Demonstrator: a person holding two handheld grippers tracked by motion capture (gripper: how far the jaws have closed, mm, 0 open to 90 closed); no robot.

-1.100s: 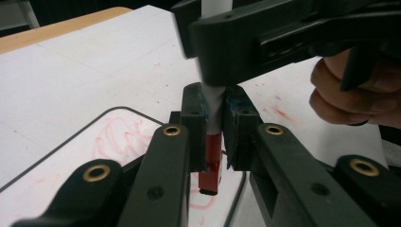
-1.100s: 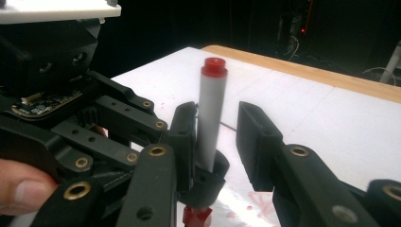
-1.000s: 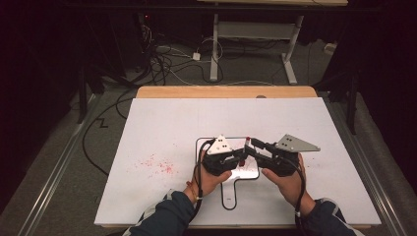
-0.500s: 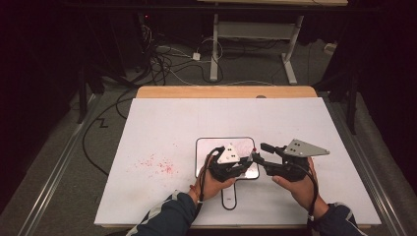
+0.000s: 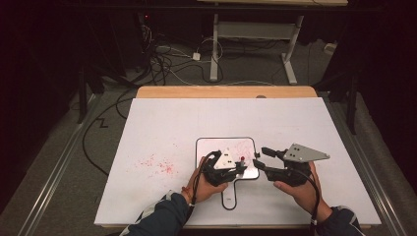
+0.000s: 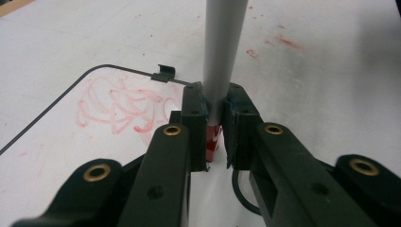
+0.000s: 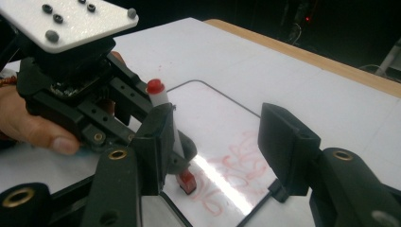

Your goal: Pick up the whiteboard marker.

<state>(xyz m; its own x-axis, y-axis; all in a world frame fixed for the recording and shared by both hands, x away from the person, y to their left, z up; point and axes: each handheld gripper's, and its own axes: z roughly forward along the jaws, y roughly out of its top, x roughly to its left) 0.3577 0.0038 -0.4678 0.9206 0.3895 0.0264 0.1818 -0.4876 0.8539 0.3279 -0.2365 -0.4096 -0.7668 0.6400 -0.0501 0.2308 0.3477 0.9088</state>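
On the white table lies a small whiteboard (image 5: 211, 146) with red scribbles (image 6: 118, 106). My left gripper (image 5: 240, 168) is shut on a grey marker (image 6: 224, 47). The marker stands upright, its lower red end (image 7: 187, 182) down at the board and its red top (image 5: 242, 159) showing above the jaws. My right gripper (image 5: 259, 157) is just right of the marker and points left at it. Its jaws have just been opening and now stand apart (image 7: 217, 137), with nothing between them but the board behind.
Red marker smudges (image 5: 160, 164) stain the white table cover left of the board. A wooden table edge (image 5: 226, 92) runs along the back, with cables and desk legs on the dark floor beyond it. A cable trails from each gripper toward the near edge.
The right gripper's jaws have spread and drawn slightly back to the right from the marker. Both hands have slipped a little toward the near edge. The left gripper keeps its hold.
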